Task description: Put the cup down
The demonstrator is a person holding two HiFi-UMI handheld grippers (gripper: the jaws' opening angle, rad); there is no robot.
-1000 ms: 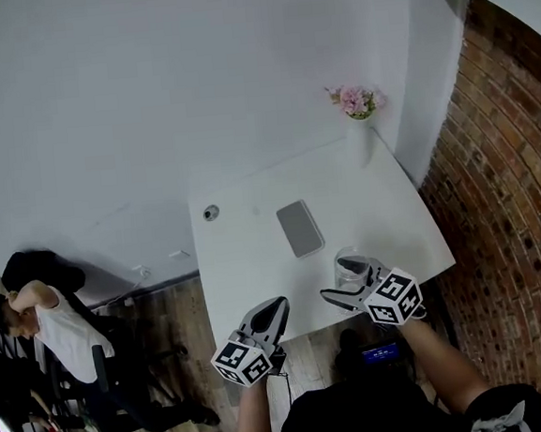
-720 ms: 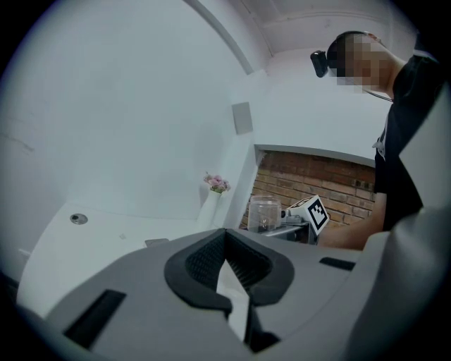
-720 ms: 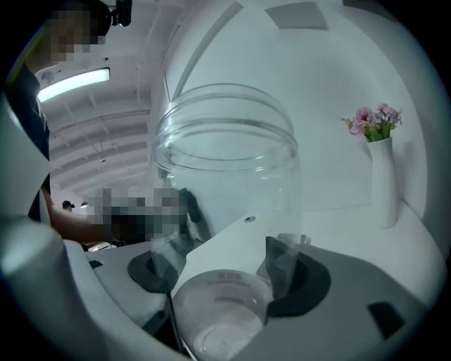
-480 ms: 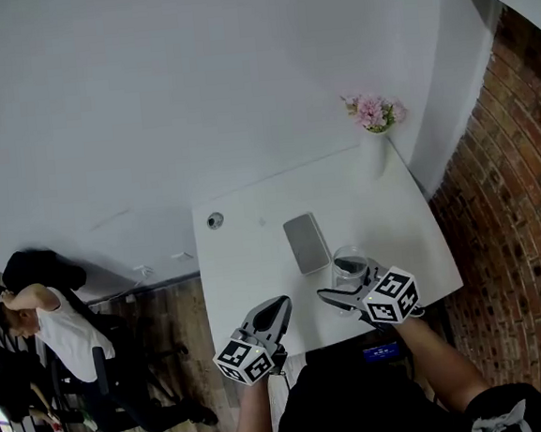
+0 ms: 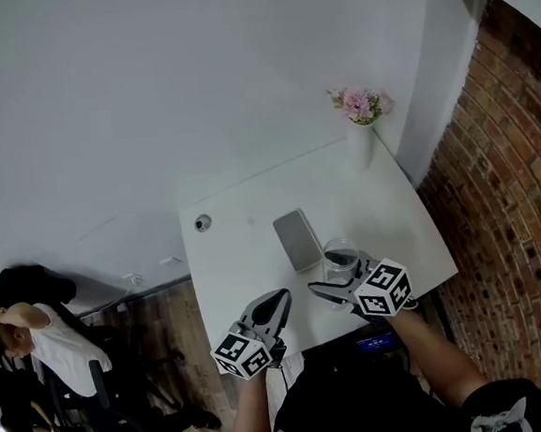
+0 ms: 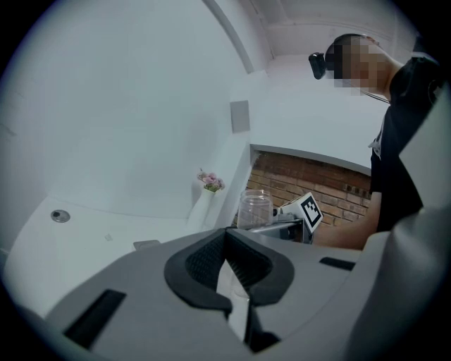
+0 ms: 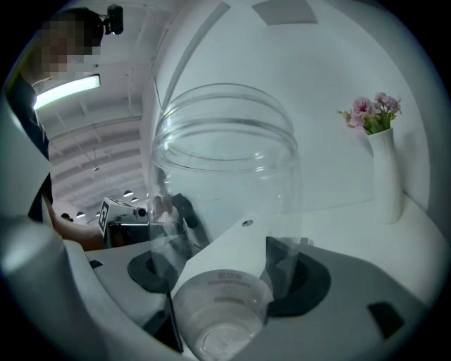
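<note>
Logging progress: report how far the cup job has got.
Done: nothing is set down yet. In hand: the right gripper clamps the clear cup in its fingers, over the white table near its front edge; whether the base touches I cannot tell. Left: rest the clear cup on the white table and open the fingers. The left gripper is shut and empty.

White table (image 5: 247, 269) bears a grey slab (image 5: 297, 240) and a vase (image 5: 359, 146) (pink flowers (image 5: 359, 104)); brick wall (image 5: 511, 170) beside.

The left gripper (image 5: 278, 301) and right gripper (image 5: 337, 275) are grey, with black ribbed pads (image 6: 204, 264) and black-and-white marker cubes (image 5: 240, 354). At the bottom of the frame, a black short-sleeved shirt (image 5: 362, 404).
</note>
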